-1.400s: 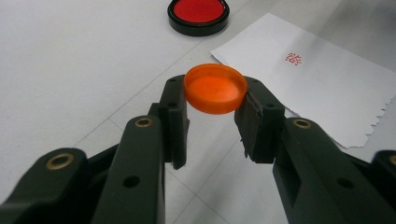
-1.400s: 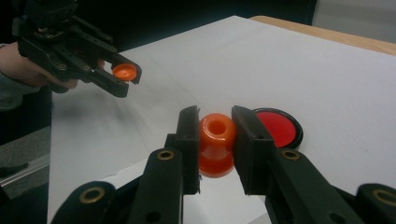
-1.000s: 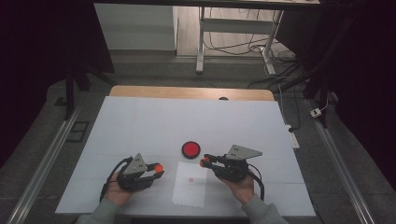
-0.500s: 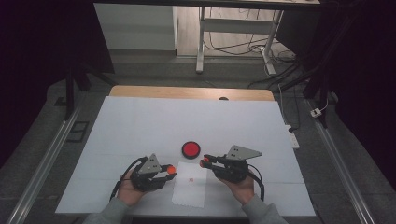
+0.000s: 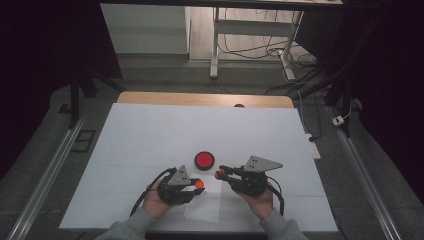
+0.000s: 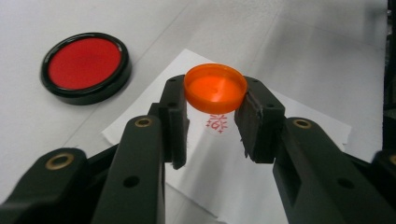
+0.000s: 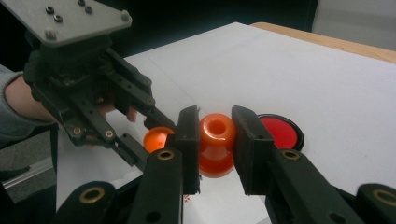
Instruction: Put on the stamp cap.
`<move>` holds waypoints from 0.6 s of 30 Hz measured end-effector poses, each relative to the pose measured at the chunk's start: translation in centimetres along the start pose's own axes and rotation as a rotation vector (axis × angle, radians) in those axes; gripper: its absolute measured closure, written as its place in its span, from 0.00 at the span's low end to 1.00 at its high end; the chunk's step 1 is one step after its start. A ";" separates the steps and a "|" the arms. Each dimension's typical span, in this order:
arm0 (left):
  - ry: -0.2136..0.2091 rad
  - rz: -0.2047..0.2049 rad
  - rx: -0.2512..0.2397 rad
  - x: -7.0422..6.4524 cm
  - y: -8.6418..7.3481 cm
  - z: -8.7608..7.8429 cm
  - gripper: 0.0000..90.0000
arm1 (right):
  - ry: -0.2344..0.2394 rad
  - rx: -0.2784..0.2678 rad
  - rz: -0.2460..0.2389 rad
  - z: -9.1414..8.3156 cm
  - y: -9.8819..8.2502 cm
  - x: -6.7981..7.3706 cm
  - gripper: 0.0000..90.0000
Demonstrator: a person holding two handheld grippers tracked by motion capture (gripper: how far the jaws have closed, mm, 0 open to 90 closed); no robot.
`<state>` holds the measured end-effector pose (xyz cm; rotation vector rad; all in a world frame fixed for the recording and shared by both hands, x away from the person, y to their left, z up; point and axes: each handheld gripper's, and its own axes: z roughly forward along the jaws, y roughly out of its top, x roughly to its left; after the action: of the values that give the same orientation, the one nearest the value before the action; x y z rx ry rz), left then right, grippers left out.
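Wooden table edge (image 5: 150,98) beyond white cover (image 5: 150,135); cables on floor (image 5: 260,50) behind.

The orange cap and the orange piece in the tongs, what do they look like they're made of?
The orange cap looks like thin, slightly translucent plastic: it glows and has a smooth moulded rim. The orange piece also looks plastic, opaque and glossy, with soft highlights on its rounded body and a hole in its end. Neither can be told for certain by look alone.

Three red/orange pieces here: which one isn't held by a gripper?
The red ink pad in its black rim: it lies flat on the table, free. The orange cap sits clamped in the left gripper, the orange stamp body in the right gripper.
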<state>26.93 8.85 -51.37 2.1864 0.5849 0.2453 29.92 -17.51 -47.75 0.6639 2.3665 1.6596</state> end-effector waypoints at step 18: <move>-0.008 0.000 -0.001 0.1 0.1 0.3 0.72 | 0.039 0.010 -0.004 0.7 0.0 0.6 0.80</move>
<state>27.15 8.60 -51.51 2.1856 0.5799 0.2363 29.63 -16.60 -47.92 0.6340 2.4027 1.6745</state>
